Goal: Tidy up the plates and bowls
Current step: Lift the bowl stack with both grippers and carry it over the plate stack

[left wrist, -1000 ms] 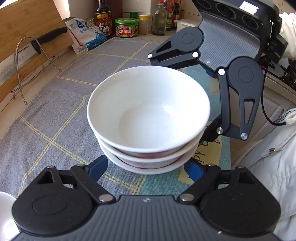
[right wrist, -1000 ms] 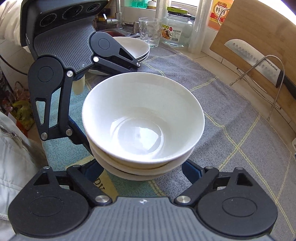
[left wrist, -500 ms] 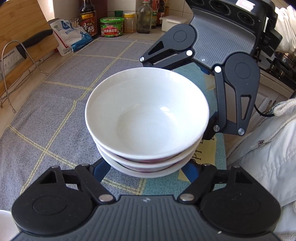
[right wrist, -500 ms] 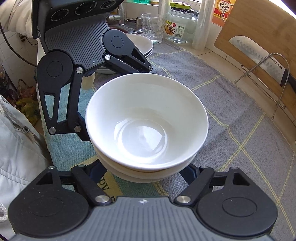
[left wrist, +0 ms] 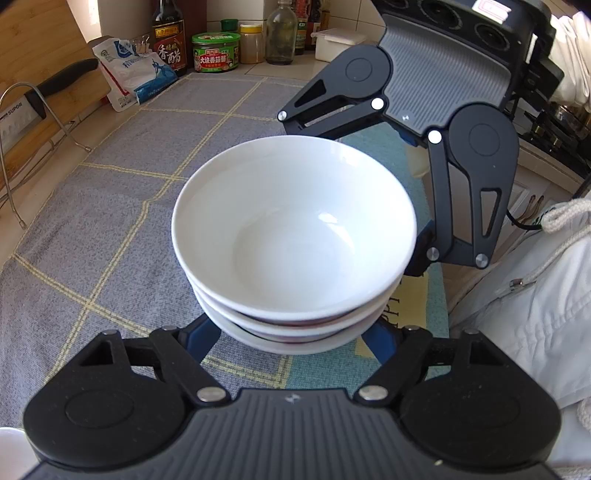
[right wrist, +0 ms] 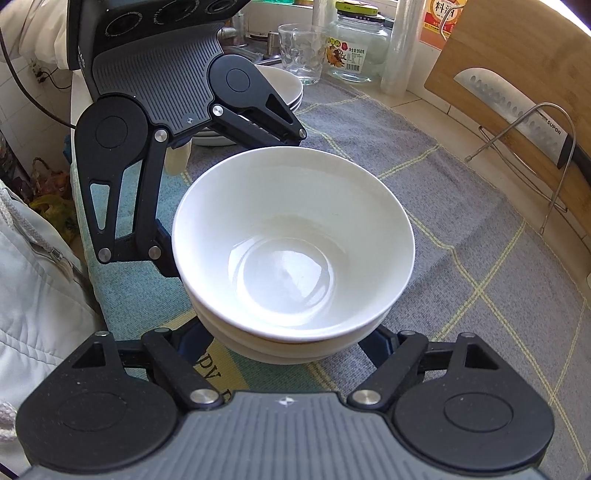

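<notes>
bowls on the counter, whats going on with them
A person is working two handheld grippers around a stack of white bowls on the grey checked mat. The left gripper and the right gripper face each other from opposite sides, each with its fingers either side of the stack's lower bowls. Both sets of jaws have just been closing in on the stack; whether the pads press on it yet is hidden. More white dishes sit further back.

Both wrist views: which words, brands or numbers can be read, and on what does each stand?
"SUPOR": knife blade on the wire rack.
"香醋": dark vinegar bottle.
"大块香菇酱": green-lidded jar.
"料酒": orange bottle label.
"950": glass jar label; rest too small.
Blue-white bag: print unreadable.
Mat lettering: hidden by the bowl stack.
</notes>
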`<state>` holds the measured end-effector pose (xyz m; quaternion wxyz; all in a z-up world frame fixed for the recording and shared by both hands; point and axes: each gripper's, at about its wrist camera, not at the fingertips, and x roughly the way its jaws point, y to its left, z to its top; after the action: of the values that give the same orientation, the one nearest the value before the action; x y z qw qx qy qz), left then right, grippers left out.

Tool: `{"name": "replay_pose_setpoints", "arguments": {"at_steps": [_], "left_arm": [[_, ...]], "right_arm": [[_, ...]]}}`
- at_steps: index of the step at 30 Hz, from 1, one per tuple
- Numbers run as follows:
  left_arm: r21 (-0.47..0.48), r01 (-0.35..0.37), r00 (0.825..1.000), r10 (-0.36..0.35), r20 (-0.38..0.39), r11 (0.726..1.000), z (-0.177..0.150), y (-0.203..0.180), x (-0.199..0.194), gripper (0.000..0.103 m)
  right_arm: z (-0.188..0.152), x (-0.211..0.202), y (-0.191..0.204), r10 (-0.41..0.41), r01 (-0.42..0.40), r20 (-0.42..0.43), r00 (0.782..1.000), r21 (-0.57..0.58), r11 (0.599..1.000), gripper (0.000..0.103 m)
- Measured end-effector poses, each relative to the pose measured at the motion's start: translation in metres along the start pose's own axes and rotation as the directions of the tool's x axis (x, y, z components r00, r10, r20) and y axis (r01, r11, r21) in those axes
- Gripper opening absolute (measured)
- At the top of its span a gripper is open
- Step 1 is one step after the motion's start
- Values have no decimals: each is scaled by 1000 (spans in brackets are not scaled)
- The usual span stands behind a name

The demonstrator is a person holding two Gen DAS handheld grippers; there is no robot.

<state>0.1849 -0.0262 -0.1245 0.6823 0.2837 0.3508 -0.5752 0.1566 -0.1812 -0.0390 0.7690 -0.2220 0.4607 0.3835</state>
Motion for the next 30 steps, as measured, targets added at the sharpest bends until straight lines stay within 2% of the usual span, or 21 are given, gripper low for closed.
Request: {"name": "replay_pose_setpoints", "arguments": {"at_steps": [21, 30], "left_arm": [[-28, -17, 1000, 18, 17, 999, 0, -2, -7, 83], [-91, -90, 994, 96, 59, 992, -11, 2, -47, 83]], "right_arm": [[7, -5, 2, 3, -3, 6, 1000, 2, 1000, 87], [42, -13, 12, 16, -14, 22, 1000, -91, 996, 87]]}}
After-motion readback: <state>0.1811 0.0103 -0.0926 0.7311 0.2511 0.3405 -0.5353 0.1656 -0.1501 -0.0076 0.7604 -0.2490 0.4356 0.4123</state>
